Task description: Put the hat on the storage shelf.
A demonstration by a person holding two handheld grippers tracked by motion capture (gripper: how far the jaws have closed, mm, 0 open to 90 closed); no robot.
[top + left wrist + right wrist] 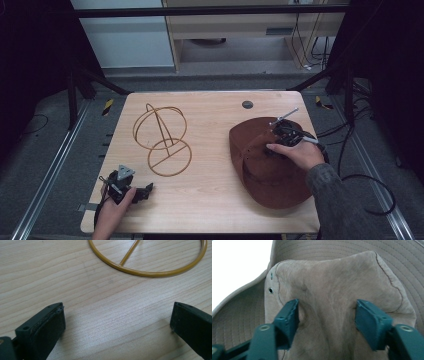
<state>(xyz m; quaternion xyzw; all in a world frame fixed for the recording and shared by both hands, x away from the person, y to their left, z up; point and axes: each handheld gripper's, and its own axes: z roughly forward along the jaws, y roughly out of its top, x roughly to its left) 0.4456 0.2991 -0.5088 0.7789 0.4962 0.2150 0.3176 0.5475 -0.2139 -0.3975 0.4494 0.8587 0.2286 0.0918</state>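
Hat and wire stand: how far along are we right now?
Done: nothing placed yet; the brown hat lies on the table, apart from the wire stand. In hand: the right tool has its jaws either side of the hat's crown, not yet closed. The left tool sits open near the stand's base ring. Left: probably grip, lift, set hat on stand.

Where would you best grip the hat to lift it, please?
By the crown, from above: the hat lies brim down with its soft crown up, and the right gripper already straddles a fold there. The wide, floppy brim would likely sag.
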